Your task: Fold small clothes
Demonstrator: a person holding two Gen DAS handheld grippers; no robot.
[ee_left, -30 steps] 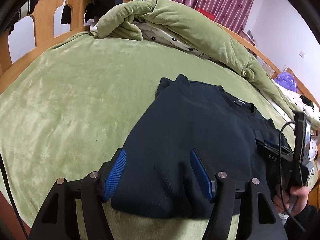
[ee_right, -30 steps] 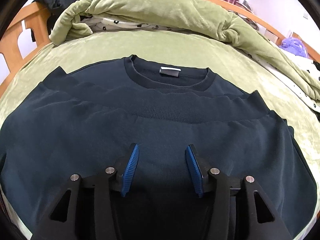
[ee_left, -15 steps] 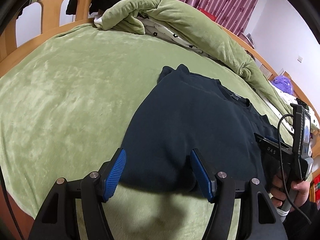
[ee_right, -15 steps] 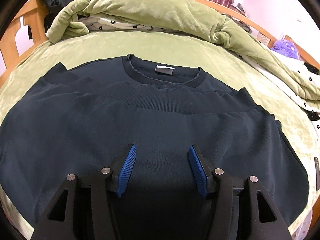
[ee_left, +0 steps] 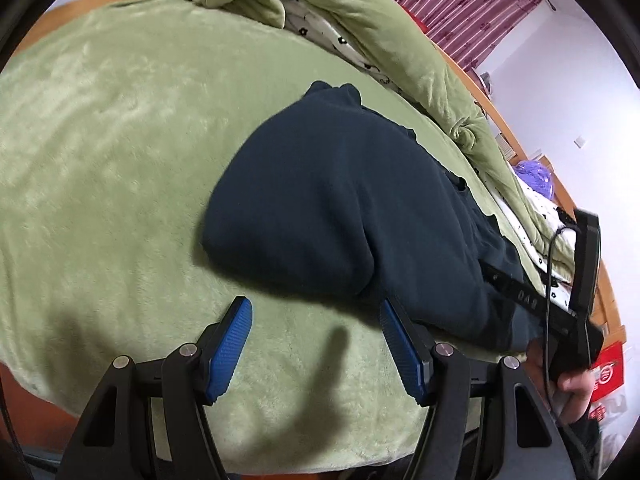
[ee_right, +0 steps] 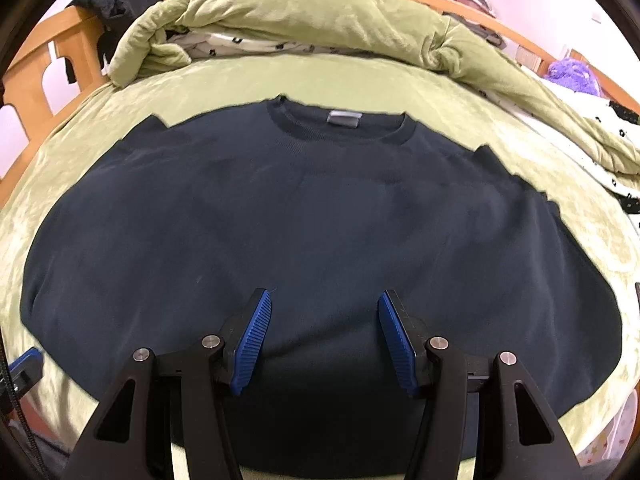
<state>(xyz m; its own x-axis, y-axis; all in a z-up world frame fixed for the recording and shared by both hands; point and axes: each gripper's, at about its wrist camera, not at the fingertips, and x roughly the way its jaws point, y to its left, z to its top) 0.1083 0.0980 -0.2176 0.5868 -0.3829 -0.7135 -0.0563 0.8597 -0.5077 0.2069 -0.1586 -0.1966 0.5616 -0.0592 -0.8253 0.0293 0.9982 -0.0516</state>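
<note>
While both hover low, left claw [ee_left: 316,344] spread above blanket [ee_left: 100,152], right claw [ee_right: 325,338] released over sweater [ee_right: 320,216].

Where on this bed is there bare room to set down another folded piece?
Bare green blanket lies left of the navy sweatshirt, running up to the rolled quilt. A narrower strip lies between the collar and that quilt. The right side is crowded with bedding and the right gripper.

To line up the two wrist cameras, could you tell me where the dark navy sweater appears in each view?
Left wrist view: the dark navy sweater lies centre-right, beyond the open left tool.
Right wrist view: the sweater fills the middle, collar at the far side.
Shared landmark: the bunched green quilt behind it.
</note>
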